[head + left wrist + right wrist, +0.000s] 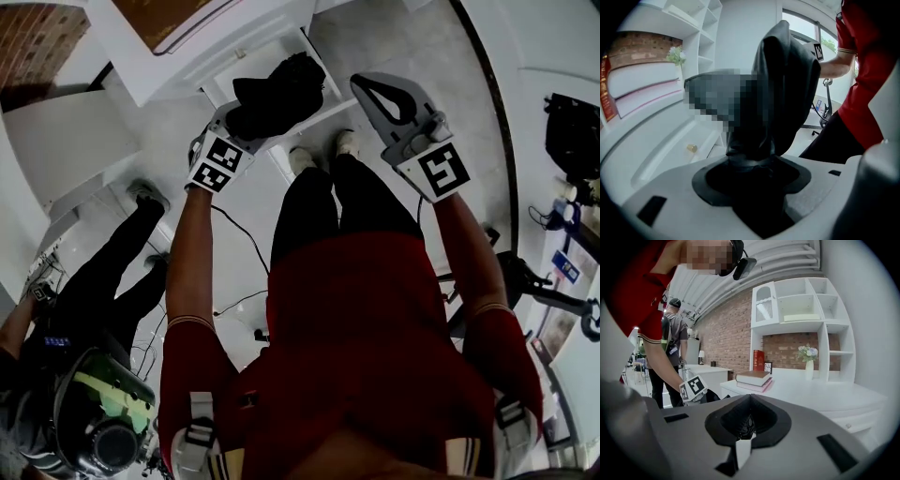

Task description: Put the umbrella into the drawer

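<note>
Soft black cloth umbrella [785, 79] with a faint sheen; smooth, glossy white cabinet [825, 399]; rough brick wall [726, 329].

**Jaw tips and drawer masked by the umbrella**

In the head view the tips of the left gripper [753, 161] are covered by the black umbrella [278, 94], and much of the drawer [321, 111] is hidden behind it. In the left gripper view the umbrella's lower end is lost in the dark between the jaws. Something small, dark and ribbed is seen in the right gripper's [749, 401] opening; what it is cannot be told. A second person [103, 291] is cut off by the left edge.
</note>
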